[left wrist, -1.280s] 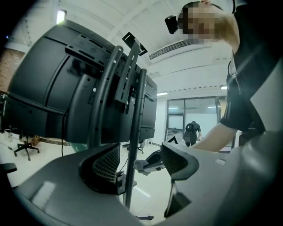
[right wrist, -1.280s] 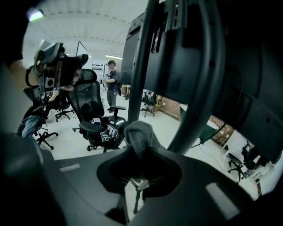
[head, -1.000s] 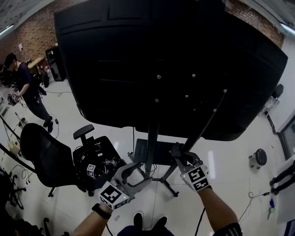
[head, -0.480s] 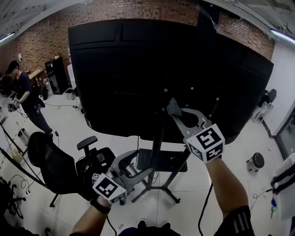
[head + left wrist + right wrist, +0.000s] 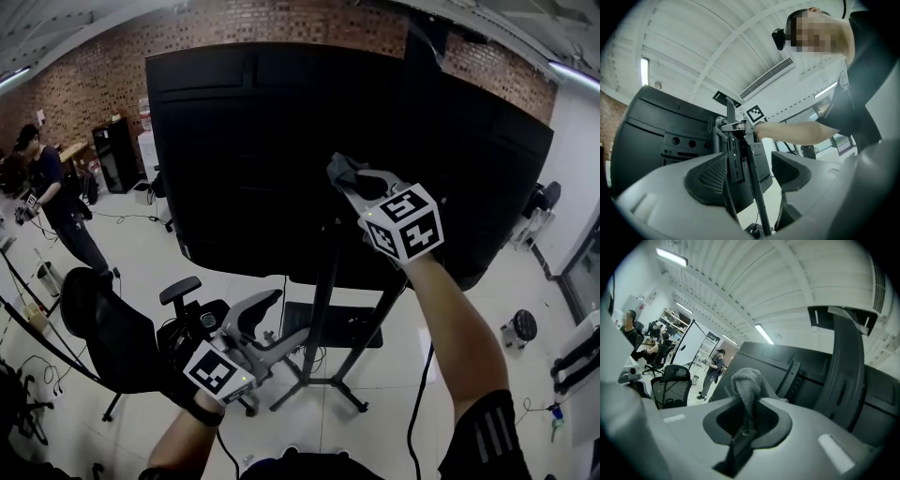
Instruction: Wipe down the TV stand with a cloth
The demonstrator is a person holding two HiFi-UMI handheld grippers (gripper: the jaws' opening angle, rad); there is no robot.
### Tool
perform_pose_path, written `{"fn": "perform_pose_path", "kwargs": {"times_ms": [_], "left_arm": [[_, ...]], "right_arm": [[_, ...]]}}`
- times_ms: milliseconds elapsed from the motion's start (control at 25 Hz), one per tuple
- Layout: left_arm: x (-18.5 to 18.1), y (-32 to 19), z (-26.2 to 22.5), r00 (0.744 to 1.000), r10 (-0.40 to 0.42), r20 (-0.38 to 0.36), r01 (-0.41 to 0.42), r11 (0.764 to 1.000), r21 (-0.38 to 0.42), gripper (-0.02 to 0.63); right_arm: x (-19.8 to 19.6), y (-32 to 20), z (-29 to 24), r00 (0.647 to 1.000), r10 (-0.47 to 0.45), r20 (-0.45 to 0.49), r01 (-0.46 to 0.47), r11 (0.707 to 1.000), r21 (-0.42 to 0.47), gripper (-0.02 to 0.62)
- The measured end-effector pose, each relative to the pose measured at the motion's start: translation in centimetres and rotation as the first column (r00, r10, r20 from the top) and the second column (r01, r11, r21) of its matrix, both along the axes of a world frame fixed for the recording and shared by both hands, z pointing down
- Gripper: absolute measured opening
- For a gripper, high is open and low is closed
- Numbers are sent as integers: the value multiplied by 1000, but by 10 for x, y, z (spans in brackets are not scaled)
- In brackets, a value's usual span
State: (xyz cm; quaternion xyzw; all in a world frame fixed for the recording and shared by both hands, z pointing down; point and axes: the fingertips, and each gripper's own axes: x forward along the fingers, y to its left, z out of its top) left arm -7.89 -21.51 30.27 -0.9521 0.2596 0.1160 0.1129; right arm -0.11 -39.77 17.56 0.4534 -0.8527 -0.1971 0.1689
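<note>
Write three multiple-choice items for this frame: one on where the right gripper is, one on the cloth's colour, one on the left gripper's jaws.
1. Where is the right gripper?
A. up in front of the TV's back panel
B. low, beside the other gripper
C. outside the head view

2. What colour is the cloth?
A. red
B. grey
C. yellow

3. On the left gripper, the jaws are:
A. shut on the cloth
B. shut, empty
C. apart, empty

Key:
1 A, the head view shows it high against the black panel.
2 B, the right gripper view shows grey fabric pinched in its jaws.
3 C, the left gripper view shows an open gap holding nothing.
</note>
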Motion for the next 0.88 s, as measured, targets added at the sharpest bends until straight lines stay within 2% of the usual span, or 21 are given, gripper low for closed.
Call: {"fn": "perform_pose_path", "kwargs": {"times_ms": [200, 360, 480, 680, 880], "left_arm": [[1, 4, 17, 999, 7, 33, -7, 1000, -15, 321], [5, 3, 31, 999, 16, 45, -15, 1000, -28, 320], [7, 2, 40, 998, 23, 55, -20, 998, -53, 321], [10, -6, 54, 998, 20, 56, -15, 996, -88, 320], [11, -12, 70, 998, 18, 55, -11, 992, -129, 321]], "right_arm": [[-2, -6, 15, 998, -14, 56, 17, 998, -53, 32], [-5, -9, 56, 1000, -15, 2, 15, 992, -123, 32], [-5, -10, 87, 999, -23, 25, 27, 985, -169, 31], [-9, -4, 108, 999, -38, 29, 42, 988, -150, 32], [0, -6, 160, 1000, -28, -10, 25, 978, -207, 32]]}}
